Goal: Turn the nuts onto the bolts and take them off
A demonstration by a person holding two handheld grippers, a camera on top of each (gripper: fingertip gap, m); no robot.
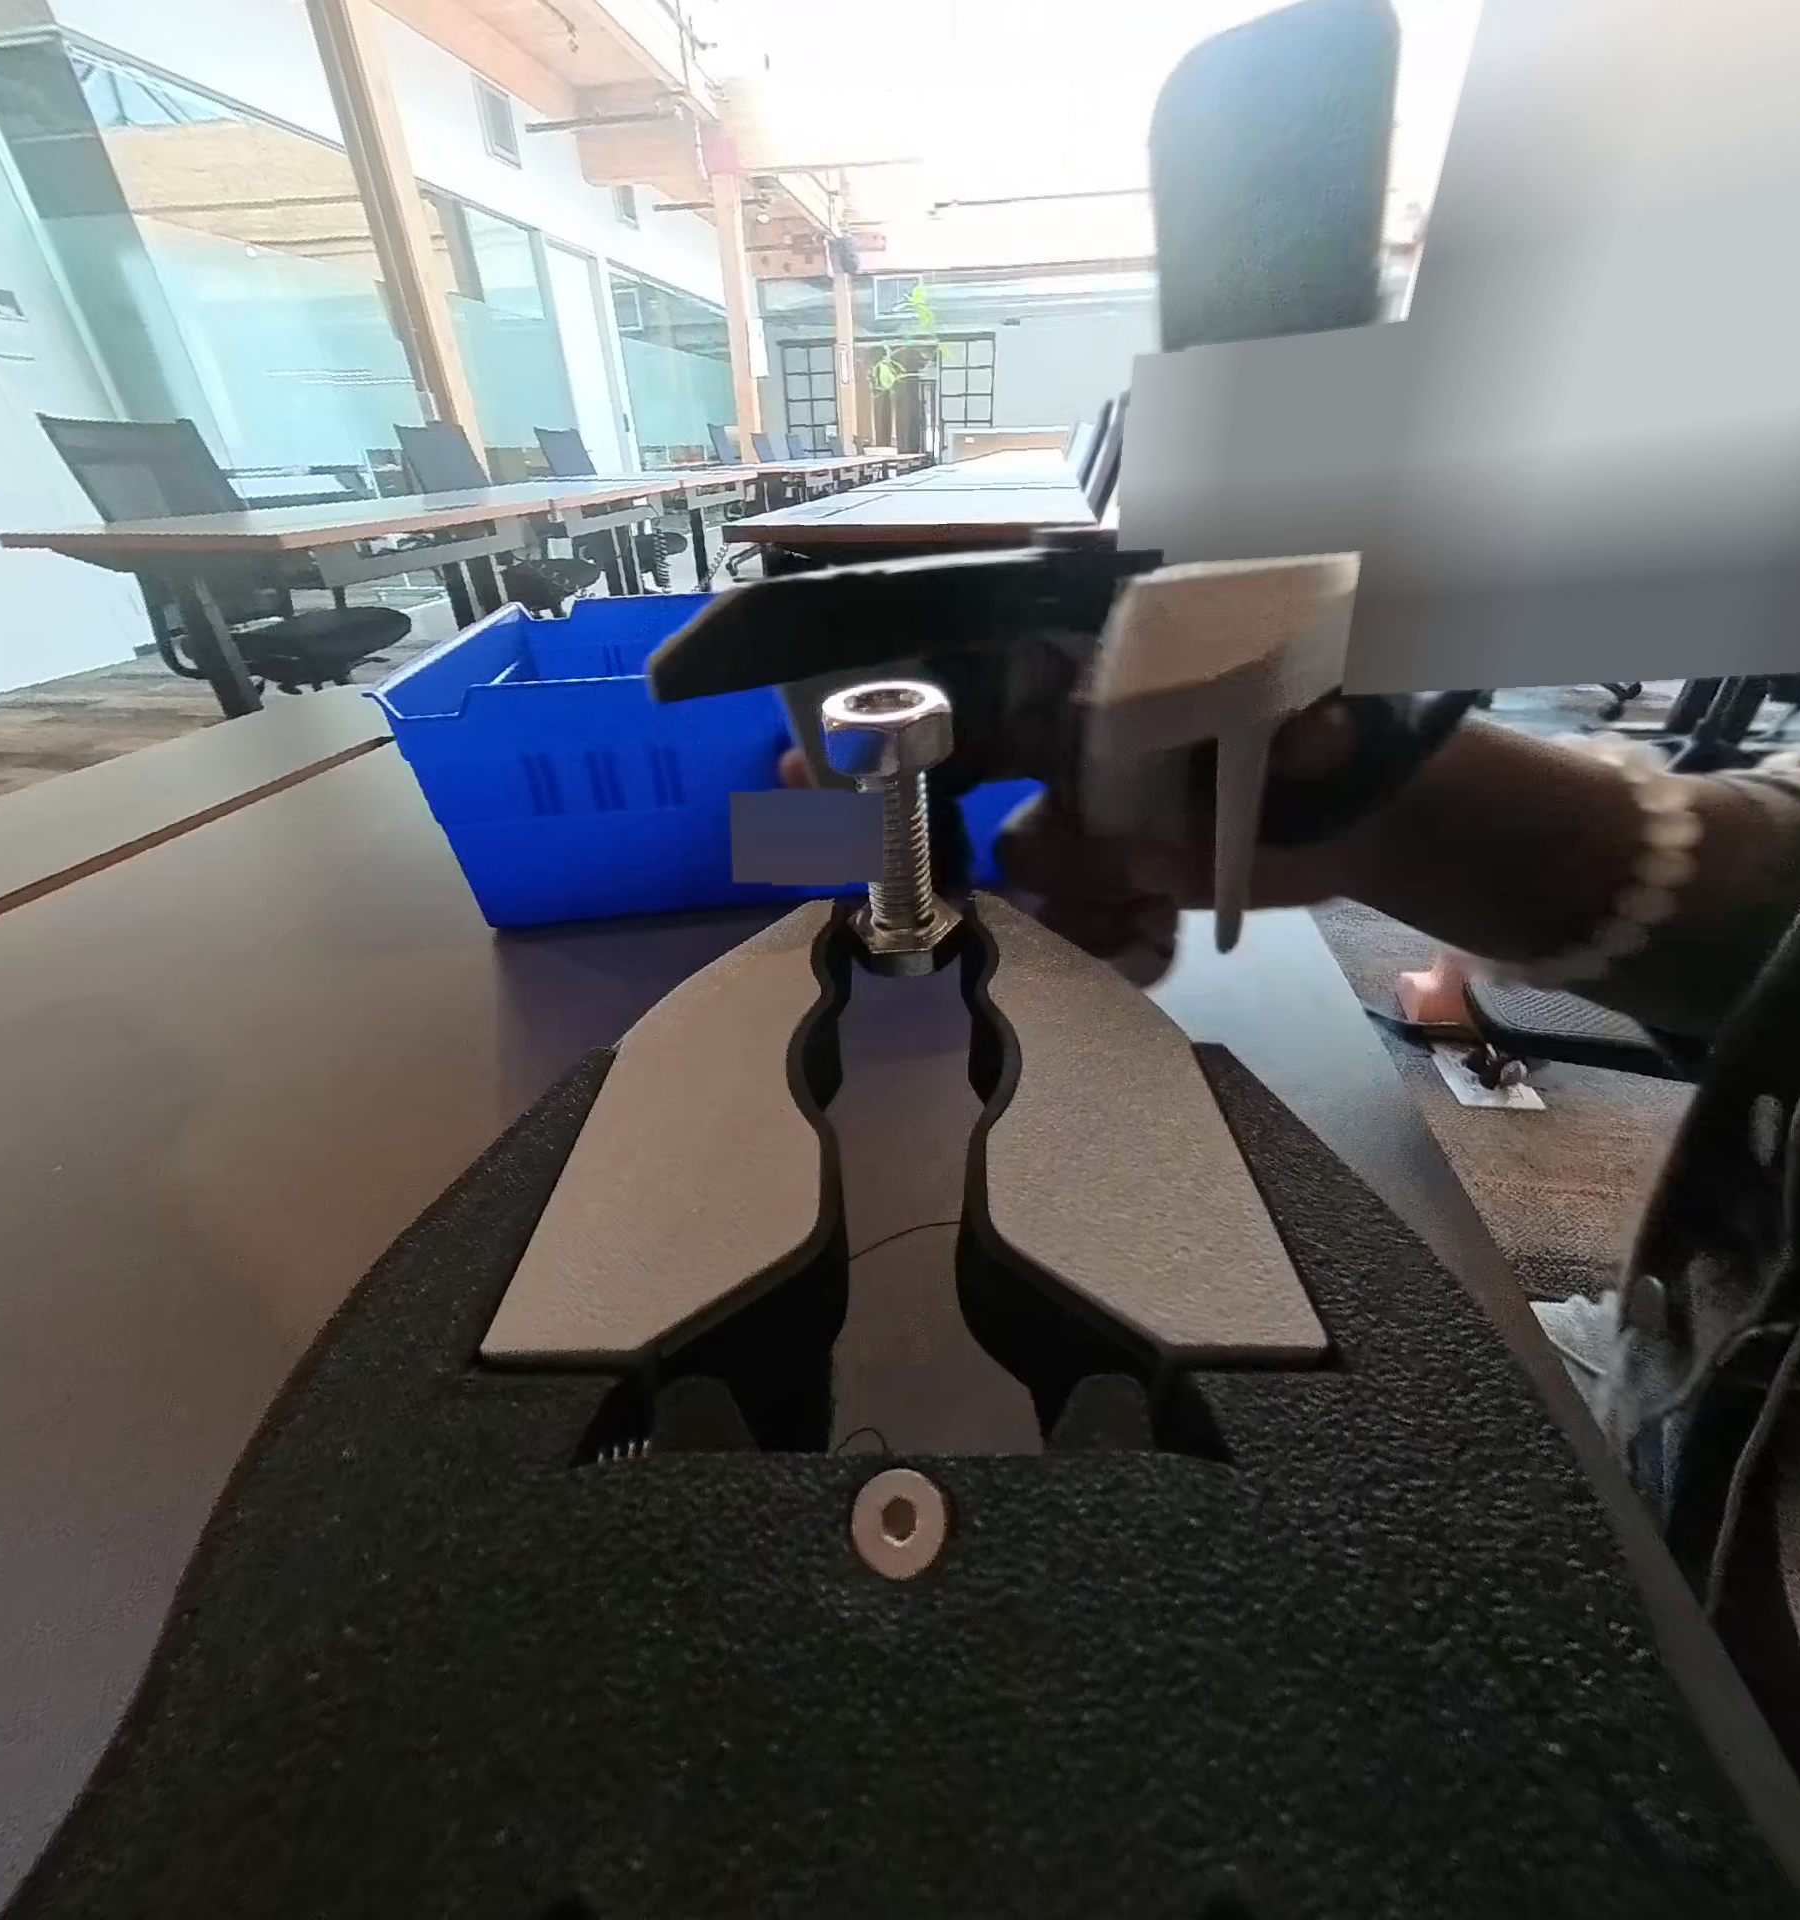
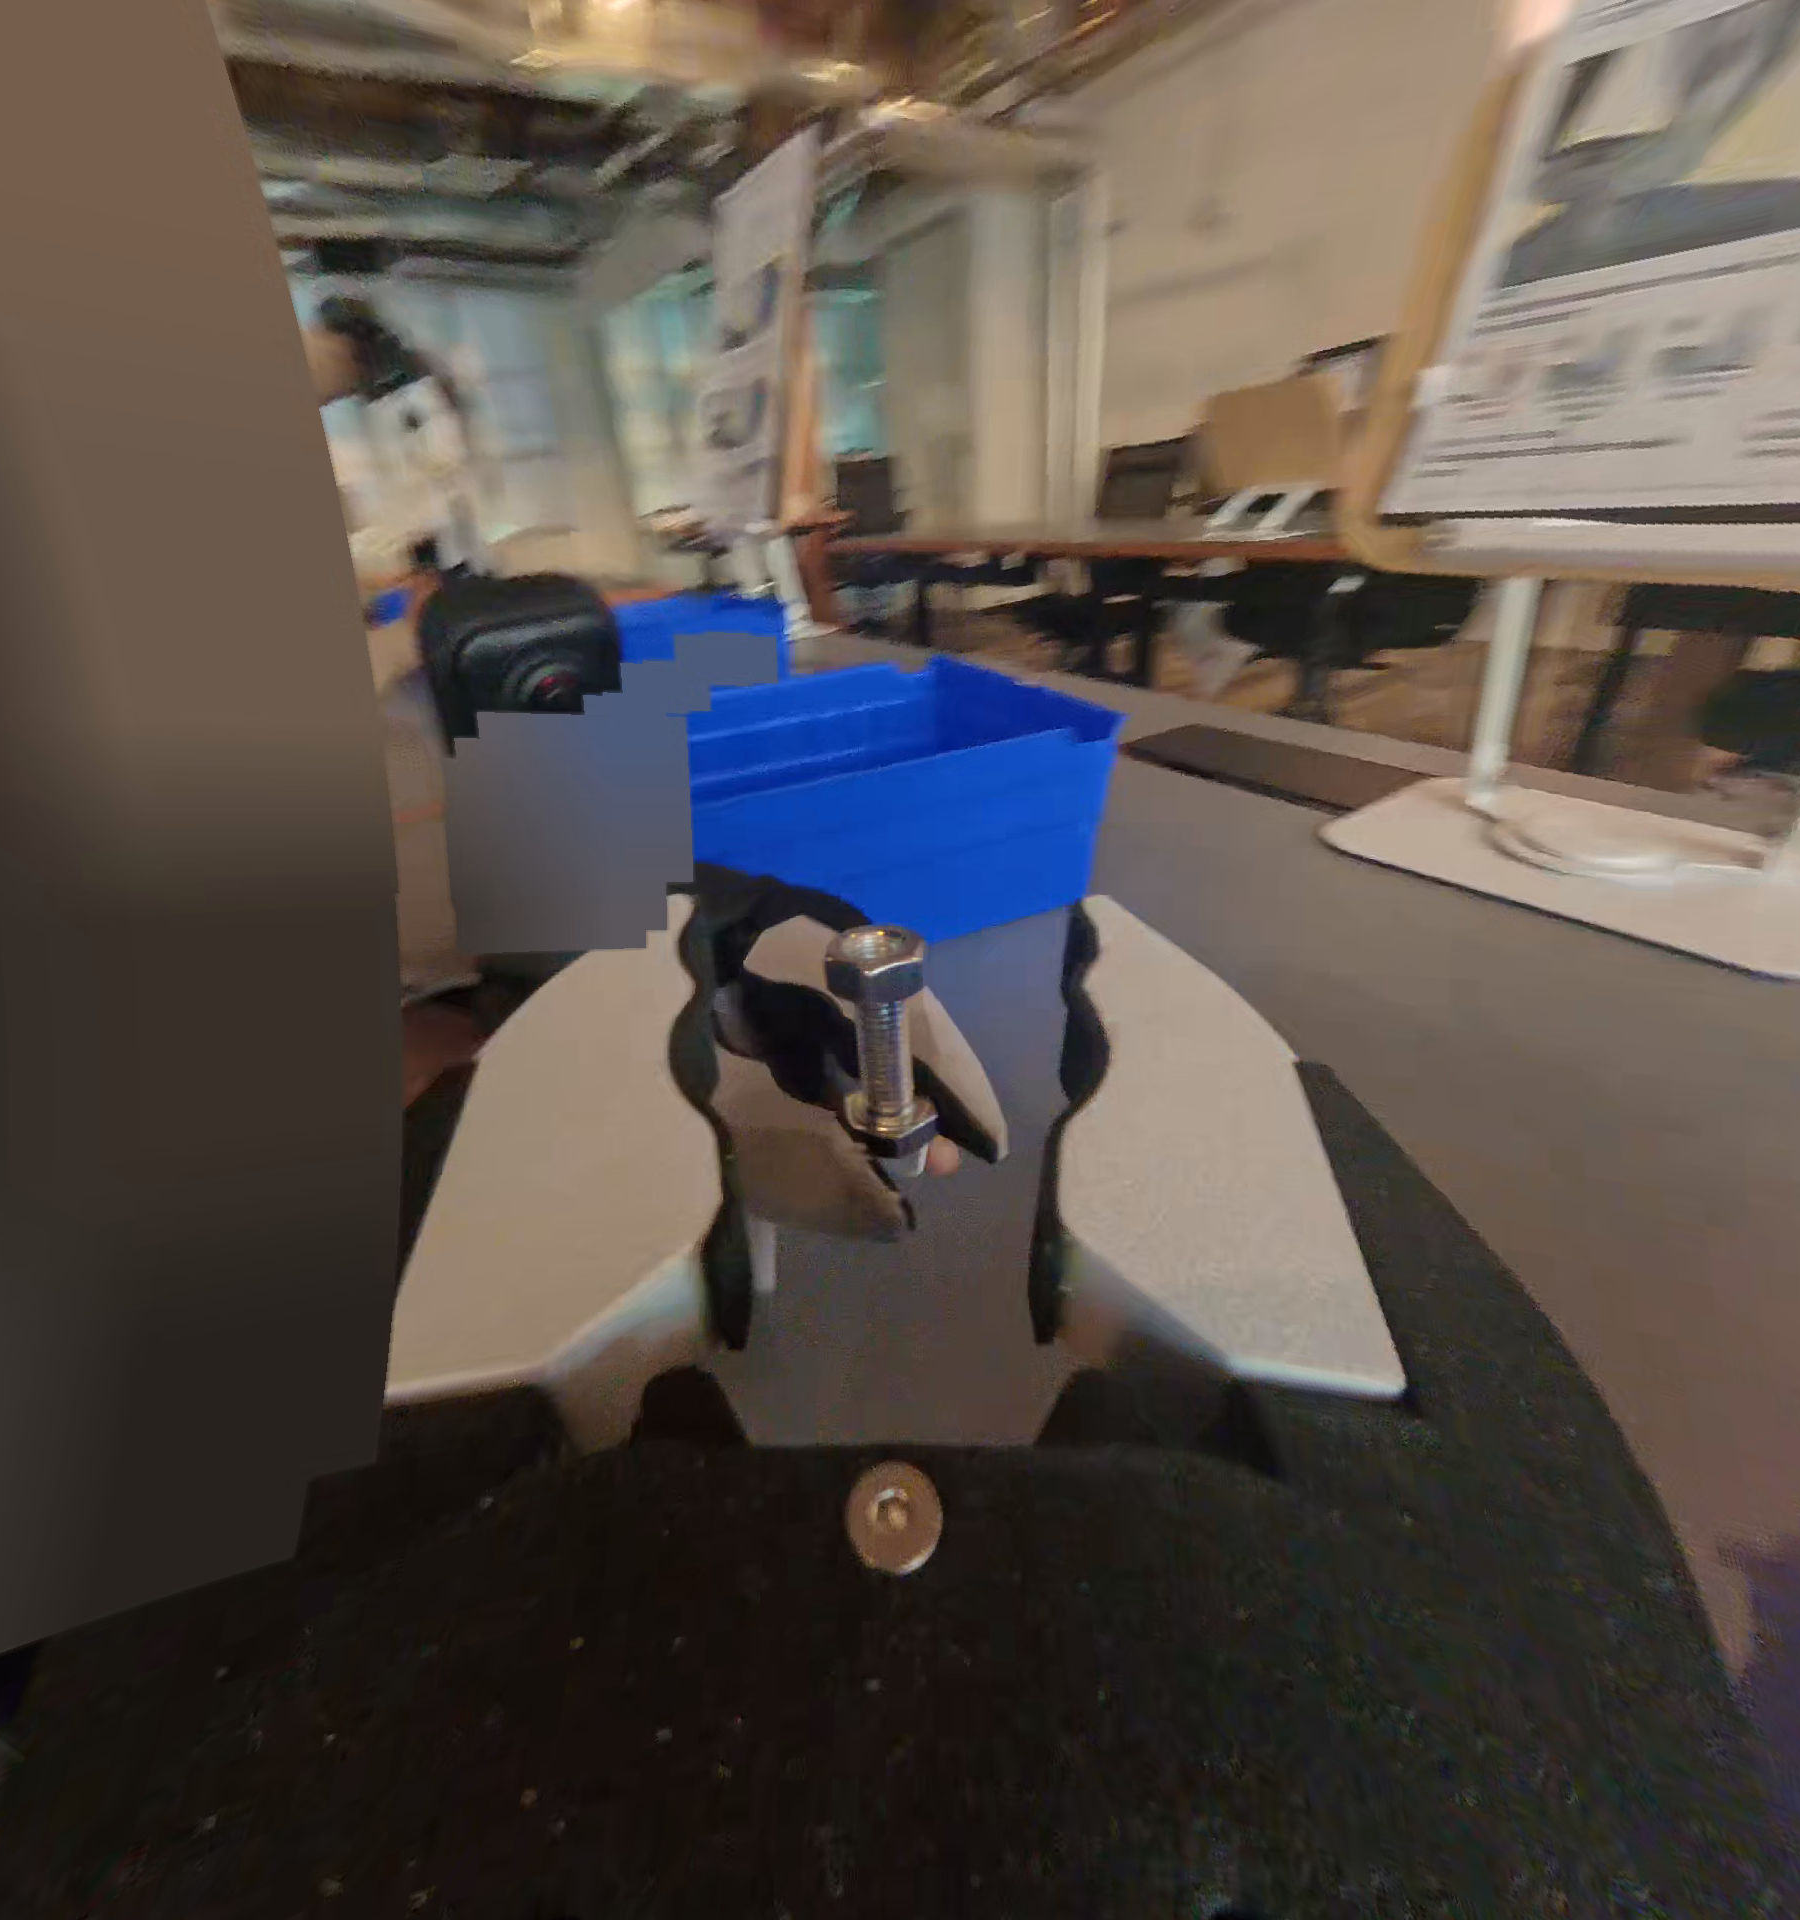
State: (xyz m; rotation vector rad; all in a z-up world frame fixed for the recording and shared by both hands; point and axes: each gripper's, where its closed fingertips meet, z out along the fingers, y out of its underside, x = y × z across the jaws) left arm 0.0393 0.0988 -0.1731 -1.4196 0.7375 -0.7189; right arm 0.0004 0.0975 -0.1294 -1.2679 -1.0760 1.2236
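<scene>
Left wrist view, nearest: the left gripper (image 1: 901,940) reaches forward over the dark surface (image 1: 200,1039), its grey fingers (image 1: 688,1164) drawn in at the tips and pinching the lower nut (image 1: 898,932). From this nut the bolt (image 1: 894,842) rises upright, threaded shank bare, with a second hexagonal piece, head or nut, at its top (image 1: 885,727). Just behind and above the bolt's top lies the right gripper (image 1: 875,634), held in a person's hand (image 1: 1114,873); from this side its fingers cannot be judged. Beyond stands a blue bin (image 1: 584,769) on the surface, then rows of desks and office chairs (image 1: 221,582).

Right wrist view, blurred: the right gripper's own fingers (image 2: 584,1164) stand spread wide, touching nothing. Between and beyond them the bolt (image 2: 883,1039) stands with its lower nut (image 2: 891,1127) clamped in the left gripper's (image 2: 896,1153) tips. Farther off are the blue bin (image 2: 906,821), a poster stand (image 2: 1602,821) and tables.
</scene>
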